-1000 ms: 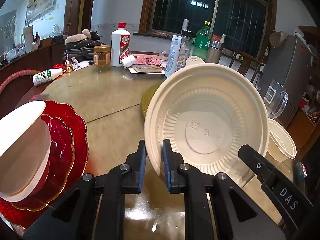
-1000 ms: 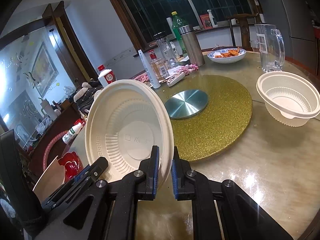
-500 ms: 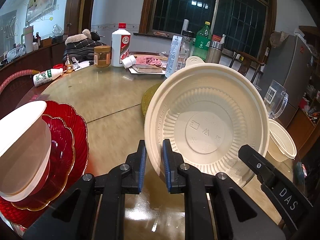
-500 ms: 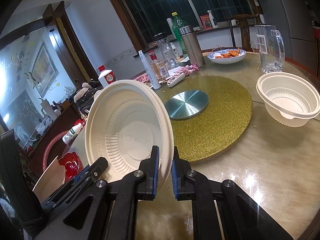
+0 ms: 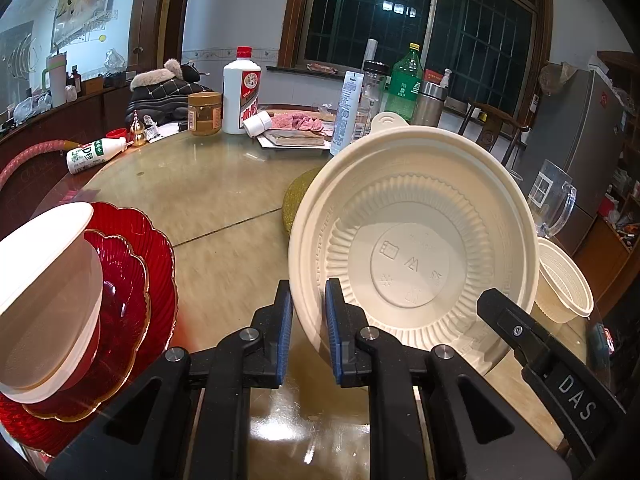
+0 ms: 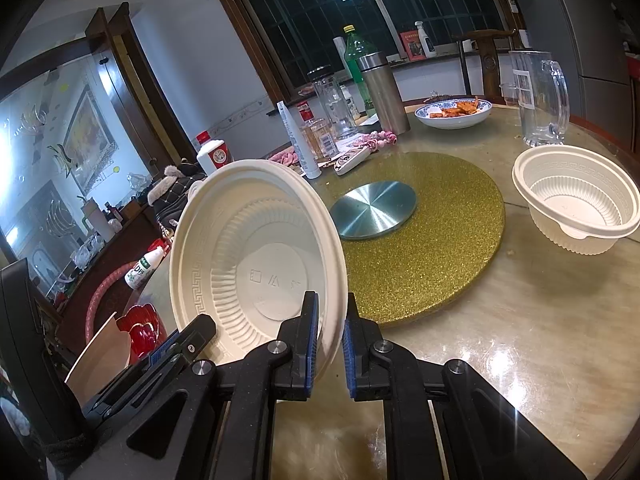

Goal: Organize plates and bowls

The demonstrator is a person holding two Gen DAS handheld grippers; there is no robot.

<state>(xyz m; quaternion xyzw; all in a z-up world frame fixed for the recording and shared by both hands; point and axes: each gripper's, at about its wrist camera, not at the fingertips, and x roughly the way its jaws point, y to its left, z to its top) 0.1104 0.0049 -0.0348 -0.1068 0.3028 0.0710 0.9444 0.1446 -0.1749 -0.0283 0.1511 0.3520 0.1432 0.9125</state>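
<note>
Dark barred windows look over a round, cluttered counter (image 6: pixel 540 340) with a gold glitter turntable (image 6: pixel 440 240) at its middle. Nothing has changed over the last second: both tongs hold as they did, so the task is paused mid-carry rather than advancing.

A big cream bowl (image 5: pixel 412 240) stands tilted on edge above the counter, its hollow facing the cameras. The left tongs (image 5: pixel 308 332) are nearly closed, pinching its rim low on the left; the right tongs (image 6: pixel 330 354) are likewise clamped on the rim at the opposite side.

Stacked red plates (image 5: pixel 136 280) with a white bowl (image 5: pixel 44 288) on top sit at the left edge. A smaller cream bowl (image 6: pixel 576 204) rests upright to the right, probably the nesting partner.
</note>
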